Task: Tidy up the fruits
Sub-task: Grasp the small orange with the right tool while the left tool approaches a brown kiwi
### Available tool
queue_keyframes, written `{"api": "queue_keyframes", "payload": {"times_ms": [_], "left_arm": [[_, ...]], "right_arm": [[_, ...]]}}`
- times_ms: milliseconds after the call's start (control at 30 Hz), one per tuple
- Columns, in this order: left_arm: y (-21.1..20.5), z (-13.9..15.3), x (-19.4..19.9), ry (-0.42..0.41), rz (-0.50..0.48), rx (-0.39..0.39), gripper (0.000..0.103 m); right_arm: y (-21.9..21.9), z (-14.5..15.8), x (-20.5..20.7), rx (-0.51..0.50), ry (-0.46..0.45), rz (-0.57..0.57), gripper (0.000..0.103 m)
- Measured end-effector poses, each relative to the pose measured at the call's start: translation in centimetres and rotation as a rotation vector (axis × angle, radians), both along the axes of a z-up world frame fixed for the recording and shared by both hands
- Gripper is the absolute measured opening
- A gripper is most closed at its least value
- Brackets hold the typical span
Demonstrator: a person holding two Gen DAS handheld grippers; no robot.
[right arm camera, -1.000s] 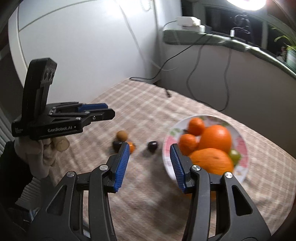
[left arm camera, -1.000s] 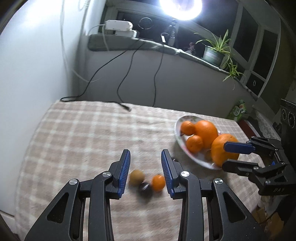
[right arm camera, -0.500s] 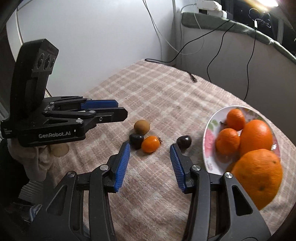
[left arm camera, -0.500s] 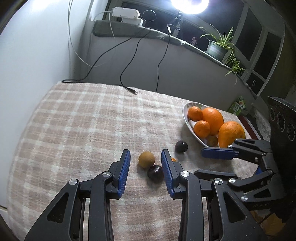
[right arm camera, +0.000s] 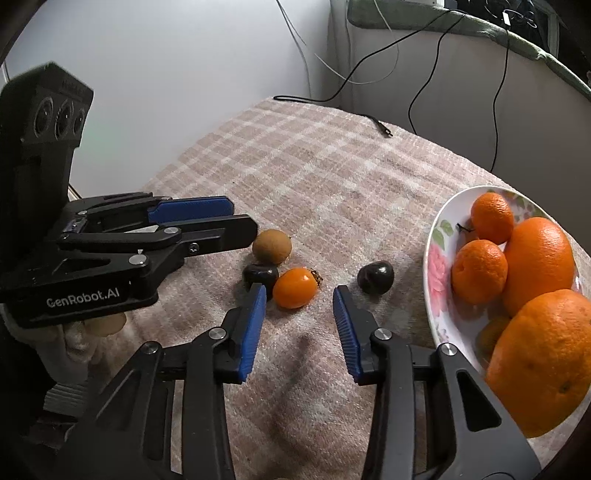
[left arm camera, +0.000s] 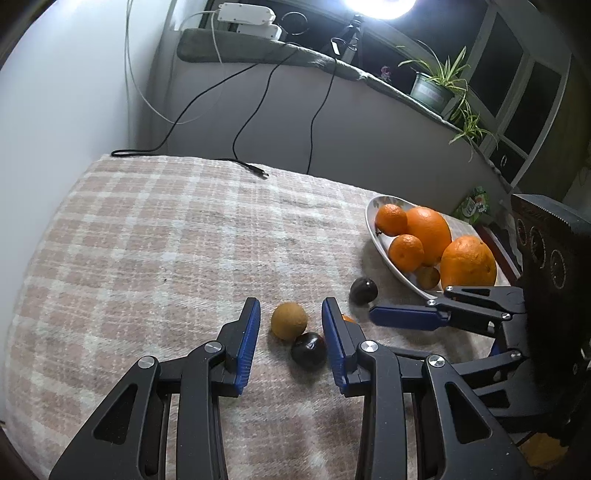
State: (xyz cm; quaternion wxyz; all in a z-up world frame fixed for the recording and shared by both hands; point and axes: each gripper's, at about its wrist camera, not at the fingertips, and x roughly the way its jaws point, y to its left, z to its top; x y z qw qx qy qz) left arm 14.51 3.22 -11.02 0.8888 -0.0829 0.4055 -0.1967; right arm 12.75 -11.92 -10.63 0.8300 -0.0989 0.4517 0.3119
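A brown kiwi (left arm camera: 289, 320) (right arm camera: 272, 246), a dark plum (left arm camera: 308, 350) (right arm camera: 260, 276), a small orange persimmon (right arm camera: 295, 287) and a second dark plum (left arm camera: 364, 291) (right arm camera: 375, 277) lie loose on the checked cloth. A flowered white plate (left arm camera: 376, 236) (right arm camera: 436, 273) holds several oranges and tangerines. My left gripper (left arm camera: 290, 314) is open and empty, low over the cloth, with the kiwi and first plum between its fingers. My right gripper (right arm camera: 299, 295) is open and empty, just short of the persimmon; it also shows in the left wrist view (left arm camera: 406, 317).
Black cables (left arm camera: 243, 166) trail onto the cloth's far edge from a sill with a white power strip (left arm camera: 251, 16). A potted plant (left arm camera: 432, 88) and a bright lamp stand on the sill. A white wall bounds the left side.
Both grippers have come down and forward toward the loose fruit. The fruit now sits closer to and between the fingers. Both stay open.
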Motion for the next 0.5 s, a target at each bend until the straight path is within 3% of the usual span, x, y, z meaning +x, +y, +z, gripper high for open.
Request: {"api": "queue_keyframes", "payload": {"times_ms": [500], "left_arm": [[-0.4,-1.2,0.8,0.035,-0.025,0.015,0.033]], "right_arm": [[1.4,-0.9,0.7,-0.022,0.005,0.01,0.038]]}}
